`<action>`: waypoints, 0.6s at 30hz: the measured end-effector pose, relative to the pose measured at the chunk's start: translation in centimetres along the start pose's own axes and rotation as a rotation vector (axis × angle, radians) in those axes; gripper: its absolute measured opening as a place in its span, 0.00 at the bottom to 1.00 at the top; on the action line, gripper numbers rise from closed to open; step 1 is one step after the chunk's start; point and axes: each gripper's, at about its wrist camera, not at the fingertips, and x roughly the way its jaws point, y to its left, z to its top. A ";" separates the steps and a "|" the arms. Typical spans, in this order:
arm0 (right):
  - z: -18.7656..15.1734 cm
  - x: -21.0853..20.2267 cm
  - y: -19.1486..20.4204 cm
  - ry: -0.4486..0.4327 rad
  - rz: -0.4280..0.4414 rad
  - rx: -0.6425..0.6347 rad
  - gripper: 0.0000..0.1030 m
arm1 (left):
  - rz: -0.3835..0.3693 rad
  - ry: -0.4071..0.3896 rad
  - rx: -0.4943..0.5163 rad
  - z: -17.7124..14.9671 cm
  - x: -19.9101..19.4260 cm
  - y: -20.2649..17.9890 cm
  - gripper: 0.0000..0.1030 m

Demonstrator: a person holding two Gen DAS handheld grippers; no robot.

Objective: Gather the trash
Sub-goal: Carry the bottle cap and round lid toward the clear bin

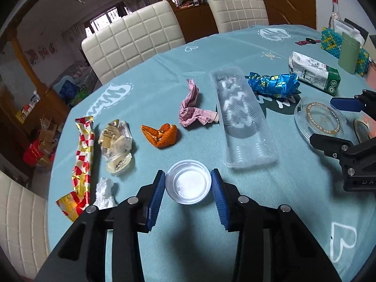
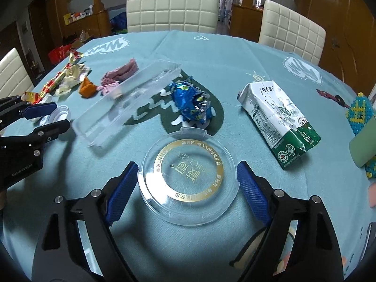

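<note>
Left gripper (image 1: 188,185) open, pads flanking the small white cap (image 1: 188,181), no squeeze visible. Right gripper (image 2: 186,183) open around the clear round lid (image 2: 188,178). Both look light, stiff, slippery: grip across the rims (lid may flex). Beyond the lid: clear plastic tray (image 2: 127,101), empty; blue wrapper (image 2: 191,103); milk carton (image 2: 279,122), contents unknown.
</note>
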 end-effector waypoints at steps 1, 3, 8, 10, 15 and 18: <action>-0.1 -0.3 0.3 -0.004 0.006 -0.009 0.82 | 0.004 -0.007 0.002 -0.2 -0.5 0.1 0.38; -0.2 -1.2 1.0 -0.016 0.019 -0.029 0.82 | 0.012 -0.015 -0.002 -0.4 -1.3 0.5 0.38; -0.5 -3.8 3.4 -0.061 0.056 -0.091 0.82 | 0.034 -0.031 -0.023 -1.4 -3.2 1.3 0.38; -0.6 -4.6 4.3 -0.074 0.067 -0.110 0.82 | 0.047 -0.043 -0.030 -1.9 -4.1 1.7 0.38; -0.9 -7.3 6.5 -0.126 0.090 -0.146 0.82 | 0.077 -0.082 -0.057 -3.1 -7.1 2.8 0.38; -1.1 -8.9 7.8 -0.158 0.102 -0.169 0.82 | 0.087 -0.103 -0.073 -4.0 -8.9 3.5 0.38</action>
